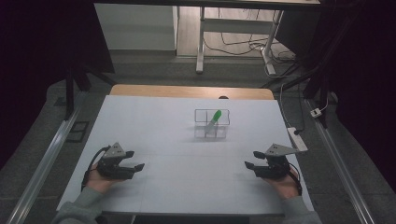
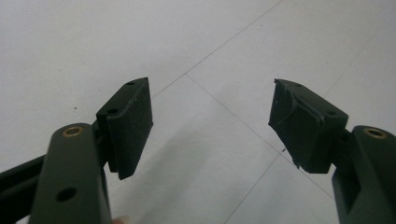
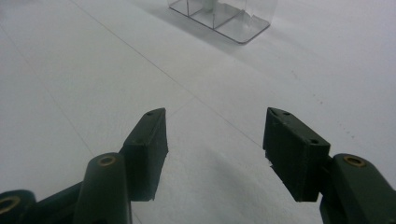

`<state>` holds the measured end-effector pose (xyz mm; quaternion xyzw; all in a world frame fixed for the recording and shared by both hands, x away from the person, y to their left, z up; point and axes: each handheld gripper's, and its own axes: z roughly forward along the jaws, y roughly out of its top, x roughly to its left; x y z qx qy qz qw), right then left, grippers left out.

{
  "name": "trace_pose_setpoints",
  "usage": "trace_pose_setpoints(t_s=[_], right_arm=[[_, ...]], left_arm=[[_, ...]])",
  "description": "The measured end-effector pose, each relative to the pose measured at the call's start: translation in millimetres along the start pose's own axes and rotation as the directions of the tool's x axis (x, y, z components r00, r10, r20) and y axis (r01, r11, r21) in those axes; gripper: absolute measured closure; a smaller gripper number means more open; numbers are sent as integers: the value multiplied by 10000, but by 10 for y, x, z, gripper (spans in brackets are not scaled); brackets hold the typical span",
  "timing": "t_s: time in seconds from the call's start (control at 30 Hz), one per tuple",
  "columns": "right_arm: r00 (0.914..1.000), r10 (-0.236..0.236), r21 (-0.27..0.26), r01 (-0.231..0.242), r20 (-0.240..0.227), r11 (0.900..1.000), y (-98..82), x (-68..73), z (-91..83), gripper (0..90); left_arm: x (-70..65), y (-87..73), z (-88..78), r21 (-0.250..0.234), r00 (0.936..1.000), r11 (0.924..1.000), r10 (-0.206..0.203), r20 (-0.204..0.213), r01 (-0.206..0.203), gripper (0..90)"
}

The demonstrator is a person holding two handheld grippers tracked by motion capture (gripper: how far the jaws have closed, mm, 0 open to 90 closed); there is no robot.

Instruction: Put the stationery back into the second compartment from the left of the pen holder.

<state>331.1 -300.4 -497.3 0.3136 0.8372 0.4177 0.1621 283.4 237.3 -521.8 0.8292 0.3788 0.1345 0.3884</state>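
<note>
Table: flat, matte white sheet with thin seam lines; a wooden edge shows at the far side.
Organiser: clear plastic box with compartments, mid-table, well apart from both grippers.
Green-tipped item: slim, leaning in a rear compartment.
Left gripper: black, ribbed pads, jaws wide apart, holding nothing.
Right gripper: black, blocky pads, jaws apart, nothing between them.
Writing: none readable.

Clear glossy plastic organizer on a matt white table.
</note>
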Motion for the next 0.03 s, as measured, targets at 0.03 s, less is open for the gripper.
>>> trace_pose_setpoints(t_s=[0.03], right_arm=[[10000,13,-6,-13,5,10000,-1,0,0,393]], left_arm=[[4,-1,0,-9,10000,10000,-12,2,12,298]])
